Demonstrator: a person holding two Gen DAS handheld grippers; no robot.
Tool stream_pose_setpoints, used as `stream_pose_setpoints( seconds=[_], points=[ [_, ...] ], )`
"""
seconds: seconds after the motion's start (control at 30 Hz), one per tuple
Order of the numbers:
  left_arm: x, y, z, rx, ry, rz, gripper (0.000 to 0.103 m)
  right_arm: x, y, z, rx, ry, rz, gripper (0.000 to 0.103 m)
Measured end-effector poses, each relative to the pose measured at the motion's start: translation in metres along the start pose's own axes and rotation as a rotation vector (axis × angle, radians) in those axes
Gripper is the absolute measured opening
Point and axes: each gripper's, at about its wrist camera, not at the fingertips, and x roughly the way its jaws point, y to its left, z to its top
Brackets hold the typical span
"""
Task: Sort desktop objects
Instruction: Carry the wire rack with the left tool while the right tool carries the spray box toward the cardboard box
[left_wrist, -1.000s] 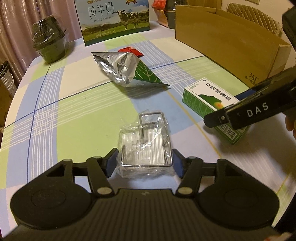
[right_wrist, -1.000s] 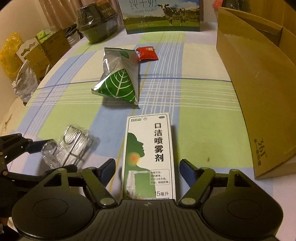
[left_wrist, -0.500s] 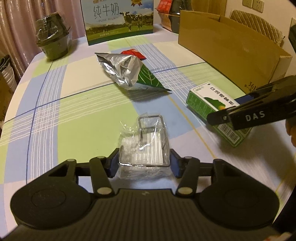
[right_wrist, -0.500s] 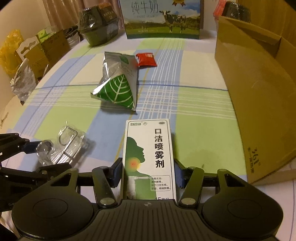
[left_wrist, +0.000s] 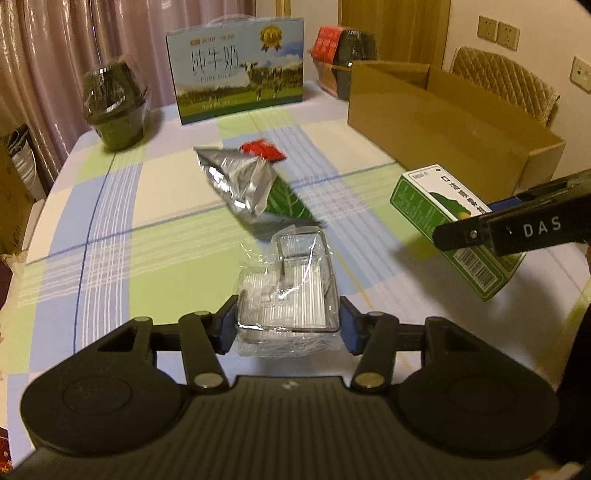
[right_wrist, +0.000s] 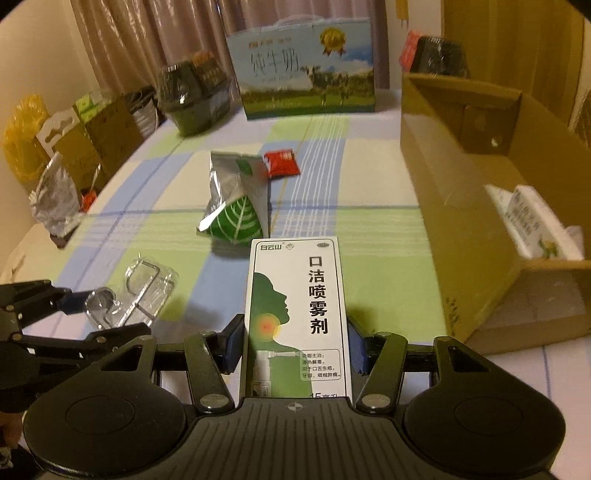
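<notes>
My left gripper (left_wrist: 287, 328) is shut on a clear plastic packet with a metal wire hook (left_wrist: 291, 291), held just above the checked tablecloth. The same packet (right_wrist: 140, 291) shows at the lower left of the right wrist view, between the left gripper's fingers (right_wrist: 122, 332). My right gripper (right_wrist: 295, 347) is shut on a white and green mouth spray box (right_wrist: 297, 314), lifted off the table. From the left wrist view that box (left_wrist: 454, 229) hangs at the right, gripped by a black finger (left_wrist: 517, 229). A silver and green foil bag (left_wrist: 247, 184) and a small red sachet (left_wrist: 263, 149) lie mid-table.
An open cardboard box (right_wrist: 461, 206) stands along the right side and holds a white packet (right_wrist: 532, 225). A milk carton case (right_wrist: 306, 70) and a dark wrapped pot (left_wrist: 116, 107) stand at the far end. Boxes and bags (right_wrist: 55, 155) crowd the floor left of the table.
Both grippers closed onto their objects and rose: the left on the plastic packet, the right on the spray box. Both objects now hang off the tablecloth.
</notes>
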Motion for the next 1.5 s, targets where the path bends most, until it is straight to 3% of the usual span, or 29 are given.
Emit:
stream_pose_setpoints(
  seconds=[0.33,0.73,1.03,1.5],
  points=[
    [-0.039,-0.048,0.038,-0.003,-0.079,-0.018,0.049,-0.066,-0.016,0.026,0.013,-0.125,-0.023,0.052],
    [-0.057,-0.116,0.083,0.039,-0.143,-0.079,0.049,-0.124,-0.078,0.033,0.059,-0.206,-0.103,0.052],
    [-0.053,-0.155,0.102,0.078,-0.156,-0.119,0.049,-0.143,-0.117,0.03,0.107,-0.226,-0.14,0.052],
    [-0.046,-0.178,0.116,0.106,-0.159,-0.157,0.049,-0.148,-0.142,0.026,0.136,-0.228,-0.151,0.052]
  ],
)
